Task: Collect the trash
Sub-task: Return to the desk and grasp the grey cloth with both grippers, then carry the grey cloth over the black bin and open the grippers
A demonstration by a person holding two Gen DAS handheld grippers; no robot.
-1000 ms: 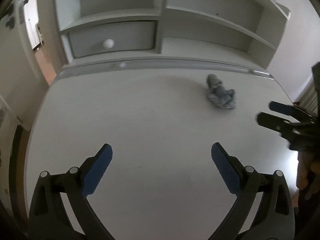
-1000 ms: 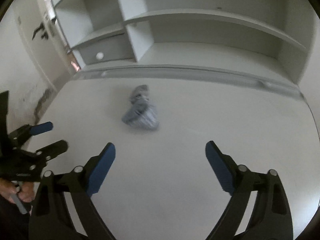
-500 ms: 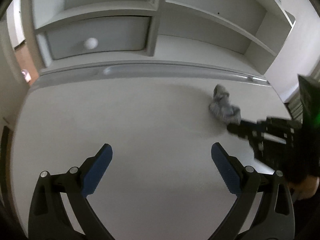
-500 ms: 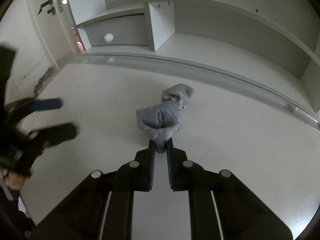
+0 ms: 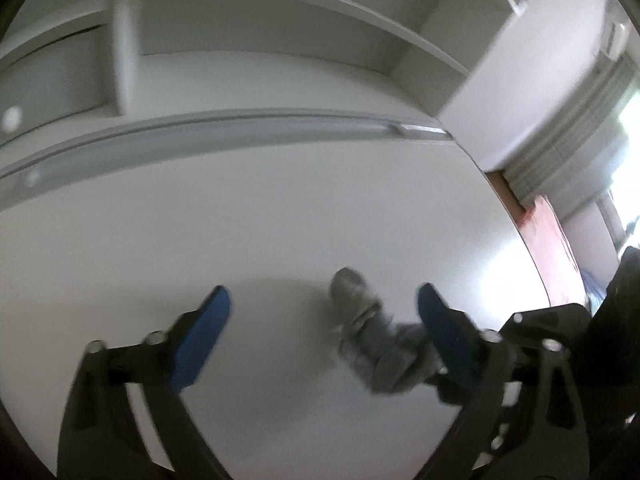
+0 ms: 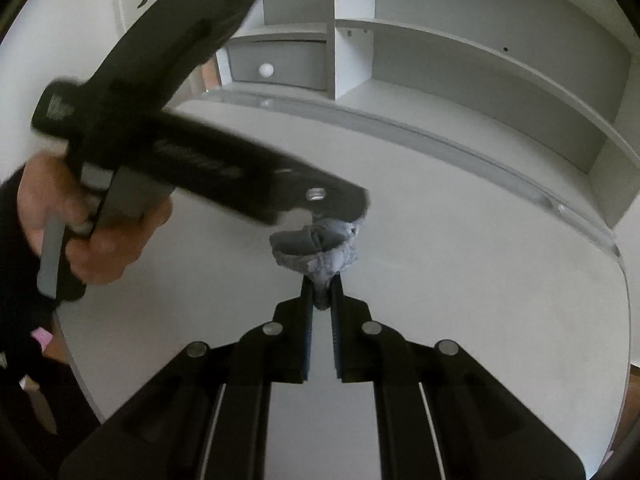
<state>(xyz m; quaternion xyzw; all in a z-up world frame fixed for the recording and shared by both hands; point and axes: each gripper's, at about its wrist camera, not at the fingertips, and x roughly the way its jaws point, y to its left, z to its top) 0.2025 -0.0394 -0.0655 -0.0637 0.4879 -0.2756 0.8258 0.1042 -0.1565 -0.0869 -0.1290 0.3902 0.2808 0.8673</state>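
Grey crumpled paper, a wad of trash (image 6: pixel 316 248), is the landmark for everything else on this pale desk (image 6: pixel 500 280). Behind the wad, past the raised rail at the back edge, stands the shelf unit (image 6: pixel 460 60); its open compartments show only bare boards from both of my cameras, and the small drawer (image 6: pixel 276 66) with the round white knob, up and left of the wad in my right view, is closed, so what it holds I cannot tell. My right gripper (image 6: pixel 321 292) has its jaws closed tight on the wad's near, twisted tail, the two fingers nearly meeting with just that pinch of paper between them, while the bulk of the wad bulges out beyond the fingertips toward the shelf. My left gripper (image 5: pixel 324 320) reaches over from the wad's left side, and its jaws are closing, not yet pressing: in the left view the wad (image 5: pixel 372 340) lies between the blue pads, well right of centre, its far end apparently touching or overlapping the right pad (image 5: pixel 444 332), though blur keeps me from being sure, and well apart from the left pad. In the right view that left gripper's dark body crosses just above the wad, with my left hand (image 6: pixel 84 224) wrapped round its handle farther left.
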